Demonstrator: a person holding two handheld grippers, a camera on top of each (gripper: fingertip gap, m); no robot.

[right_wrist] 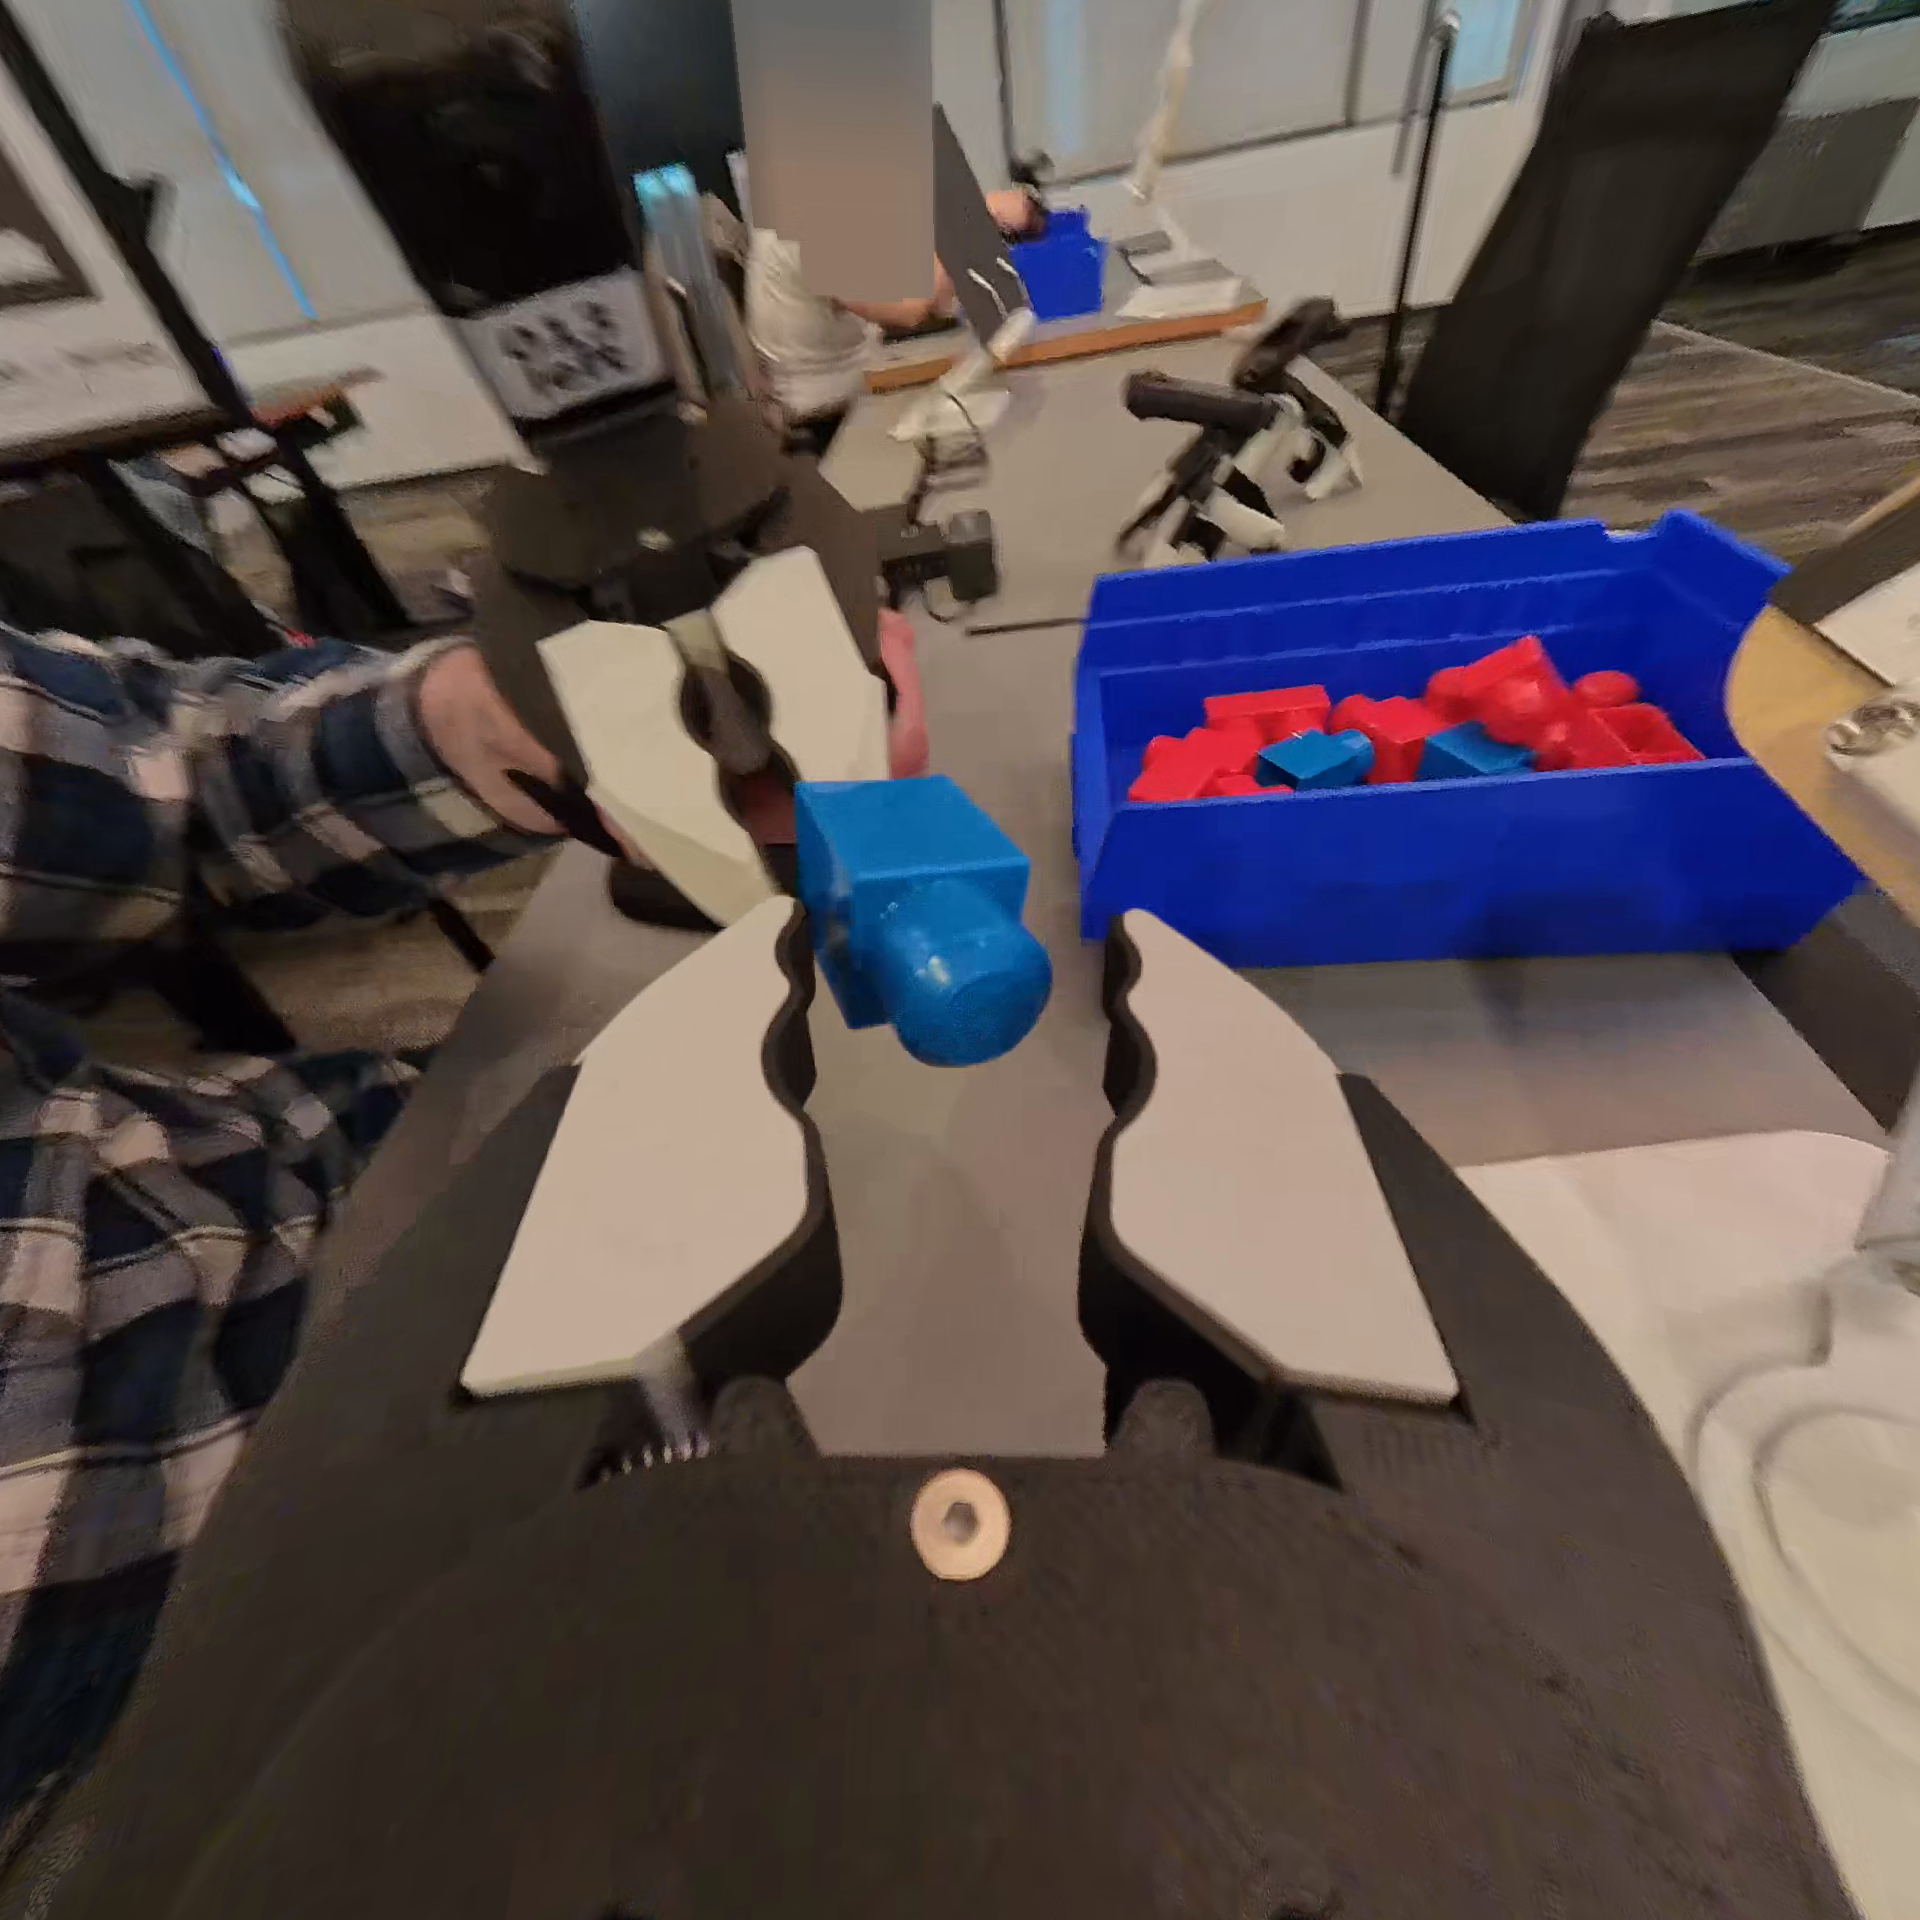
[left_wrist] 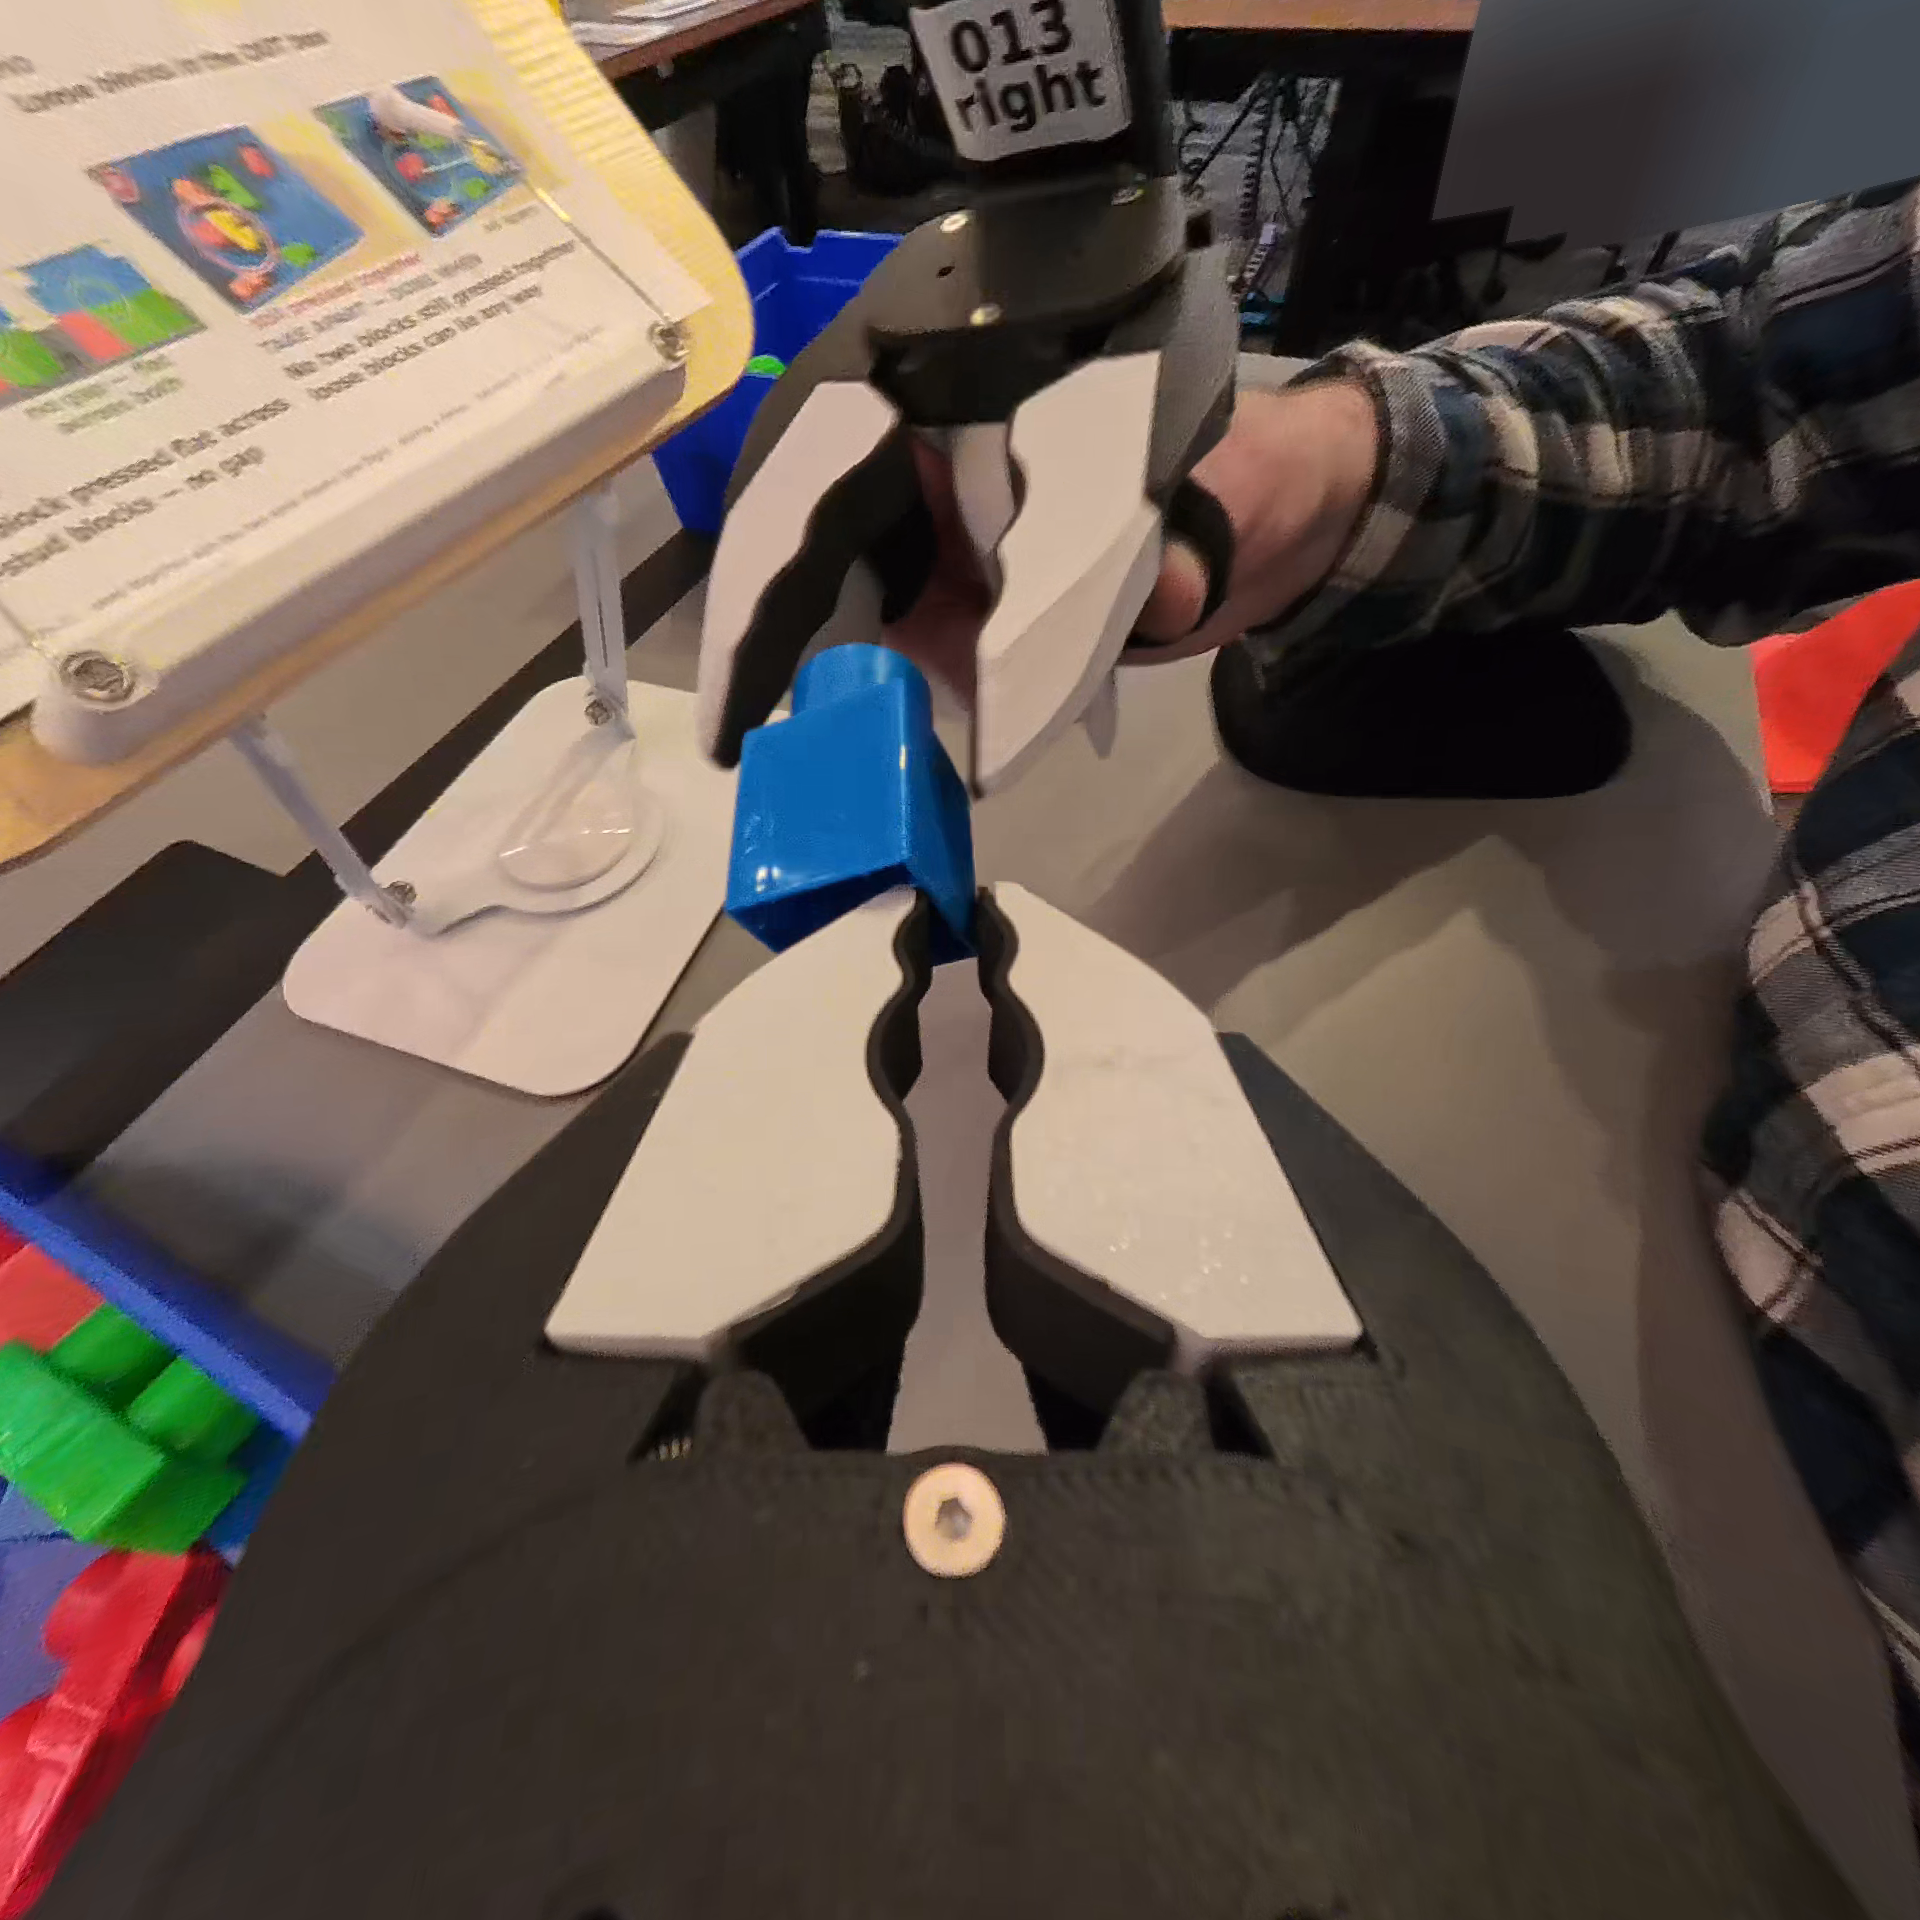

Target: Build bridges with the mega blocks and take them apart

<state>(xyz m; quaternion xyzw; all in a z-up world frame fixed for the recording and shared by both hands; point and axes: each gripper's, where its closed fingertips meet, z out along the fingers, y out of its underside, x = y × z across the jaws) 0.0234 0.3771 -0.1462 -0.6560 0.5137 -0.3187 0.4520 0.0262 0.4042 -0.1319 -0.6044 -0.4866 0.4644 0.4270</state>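
A blue block point(left_wrist: 842, 821) with one round stud hangs in the air over the grey table point(left_wrist: 1403, 935). My left gripper point(left_wrist: 951, 920) is shut on the thin wall at the block's open underside. My right gripper point(left_wrist: 852, 764) faces it from the far side, held by a hand in a plaid sleeve. In the right wrist view the block point(right_wrist: 914, 883) points its stud at the camera. My right gripper point(right_wrist: 956, 935) is open around the stud; its left finger lies close against the block and the right finger stands clear. The left gripper point(right_wrist: 774, 831) holds the block from behind.
A blue bin point(right_wrist: 1455, 873) with red and blue blocks stands right of the block. An instruction sheet on a board point(left_wrist: 312, 312) on a white stand base point(left_wrist: 499, 935) is at the left. A blue tray point(left_wrist: 208, 1320) with green and red blocks is at the lower left. Less than 4 cm separates the two grippers' tips.
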